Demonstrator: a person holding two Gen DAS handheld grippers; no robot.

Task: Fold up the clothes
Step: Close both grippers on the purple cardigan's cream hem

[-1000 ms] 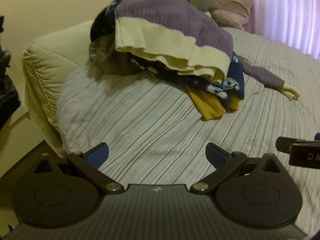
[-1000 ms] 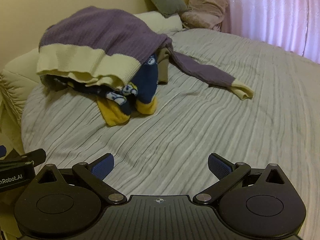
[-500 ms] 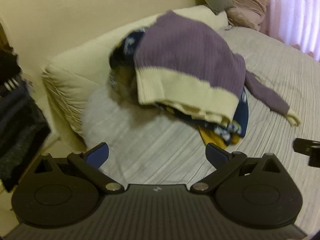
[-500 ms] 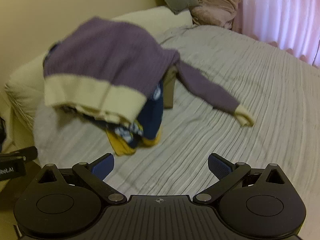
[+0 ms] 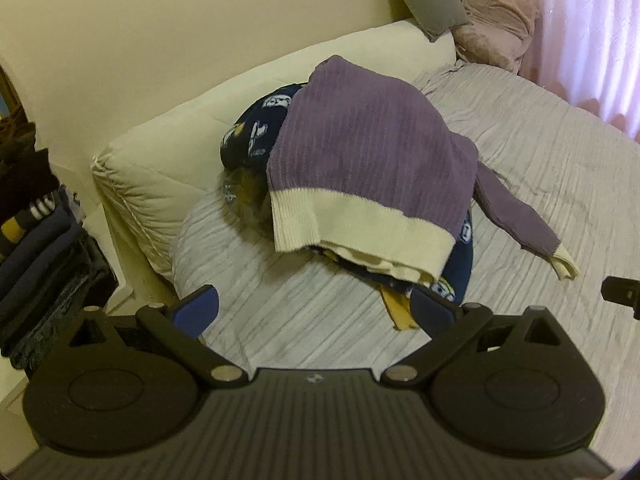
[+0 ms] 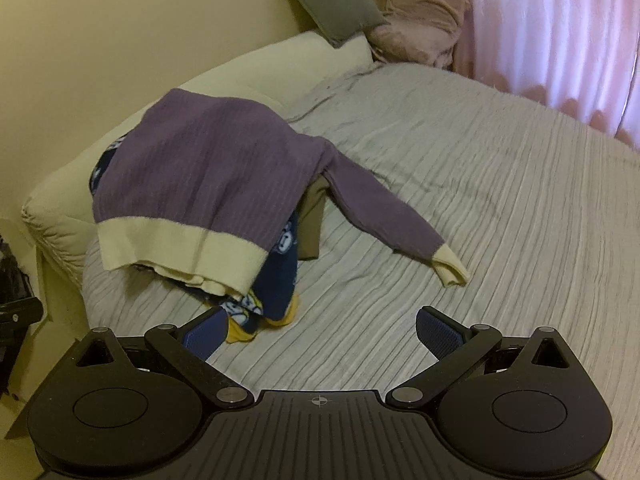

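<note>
A heap of clothes (image 5: 352, 200) was seen lying on the bed (image 6: 500, 200), near its left edge and close to the long cream cushion (image 5: 160, 160) by the wall. A purple sweater (image 6: 208, 168) with a cream hem was spread over the top of the heap. One purple sleeve (image 6: 384, 216) was stretched out to the right on the grey striped bedspread, and its cream cuff (image 6: 450, 268) was laid flat there. A dark blue piece with white cartoon prints (image 6: 280, 280) was tucked under the sweater, and a yellow piece (image 6: 240, 330) was poking out at the bottom. A brown piece (image 6: 312, 224) was seen under the sleeve. The left gripper (image 5: 316, 312) was held above the bedspread in front of the heap, with its jaws spread wide and nothing between them. The right gripper (image 6: 320, 330) was held the same way, a little more to the right, with its jaws spread wide and nothing pinched. A grey pillow (image 6: 332, 0) and a pink blanket (image 6: 420, 28) were seen at the far corner, next to a pink curtain (image 6: 560, 32). A stack of dark folded clothes (image 5: 36, 248) was seen off the bed on the left.
</note>
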